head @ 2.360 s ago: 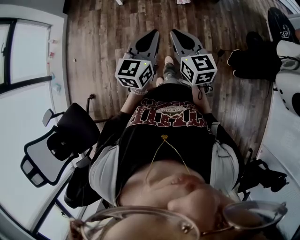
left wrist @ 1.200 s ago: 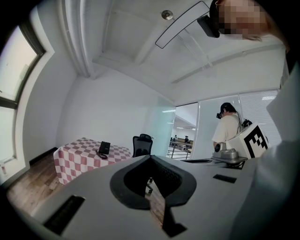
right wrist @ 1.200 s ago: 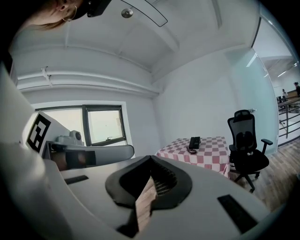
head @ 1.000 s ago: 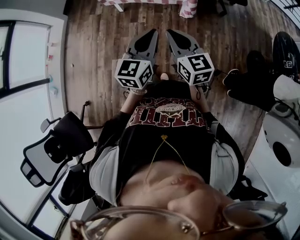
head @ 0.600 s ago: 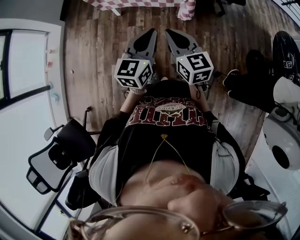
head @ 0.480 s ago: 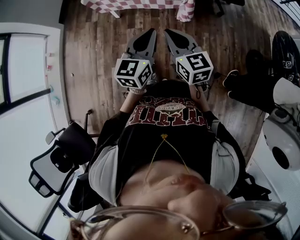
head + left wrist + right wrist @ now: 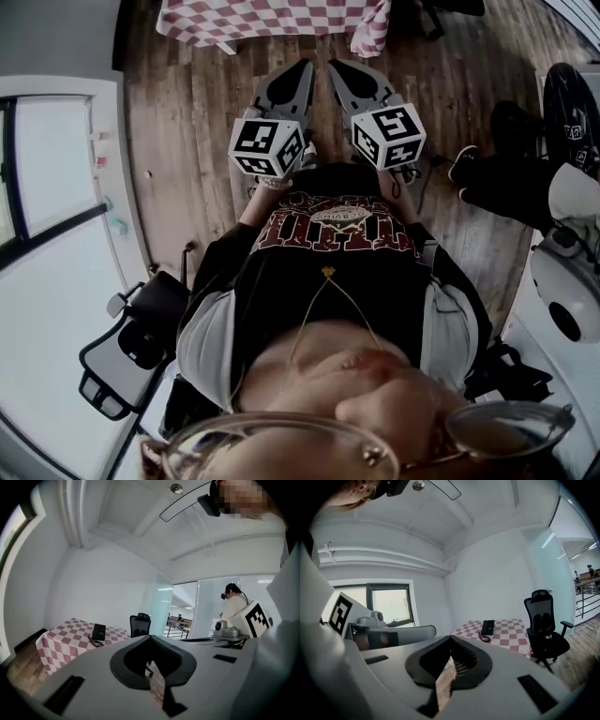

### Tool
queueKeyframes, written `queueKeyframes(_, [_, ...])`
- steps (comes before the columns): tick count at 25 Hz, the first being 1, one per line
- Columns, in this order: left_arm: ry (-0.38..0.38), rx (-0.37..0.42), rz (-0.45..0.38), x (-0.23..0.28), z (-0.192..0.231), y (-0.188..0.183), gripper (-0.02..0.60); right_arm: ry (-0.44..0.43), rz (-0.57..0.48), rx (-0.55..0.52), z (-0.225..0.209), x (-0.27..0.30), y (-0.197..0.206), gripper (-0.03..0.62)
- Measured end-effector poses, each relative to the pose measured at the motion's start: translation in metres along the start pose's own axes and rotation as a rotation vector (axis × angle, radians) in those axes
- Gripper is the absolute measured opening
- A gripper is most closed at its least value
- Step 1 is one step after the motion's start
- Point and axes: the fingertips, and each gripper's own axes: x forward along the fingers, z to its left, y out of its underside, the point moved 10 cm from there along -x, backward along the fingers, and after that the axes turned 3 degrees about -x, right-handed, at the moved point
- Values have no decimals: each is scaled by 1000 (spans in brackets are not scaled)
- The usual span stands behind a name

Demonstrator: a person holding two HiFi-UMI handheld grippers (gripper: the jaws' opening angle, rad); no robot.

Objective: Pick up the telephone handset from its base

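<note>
**Both grippers shut, telephone far off across the room**

The person is standing on the wooden floor [image 7: 187,141], holding the left gripper [image 7: 302,67] and the right gripper [image 7: 337,66] side by side in front of the body. Both are pointing roughly level toward a worktop [image 7: 272,17] draped in a red-and-white chequered cloth. Each gripper's jaws are pressing together, with nothing pinched between them. The black telephone [image 7: 98,632] is lying on that worktop, well apart from both grippers, with its cord curling beside it. It is too small to tell the handset from the base. A black office chair [image 7: 543,625] is standing near the worktop.
</note>
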Motion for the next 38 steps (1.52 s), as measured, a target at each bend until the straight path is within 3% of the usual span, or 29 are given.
queueKeyframes(15, [34,6,21,25,70,-21,11,57,-10,21,-4,71,-13,17])
queueKeyframes(26, [48,-4,33,40,88,-26,11,108,-6,44,-13,87,-15,17])
queueKeyframes(38, [37,-11,40,91,112,-43,11,72,4,38,-54,129,-36,17])
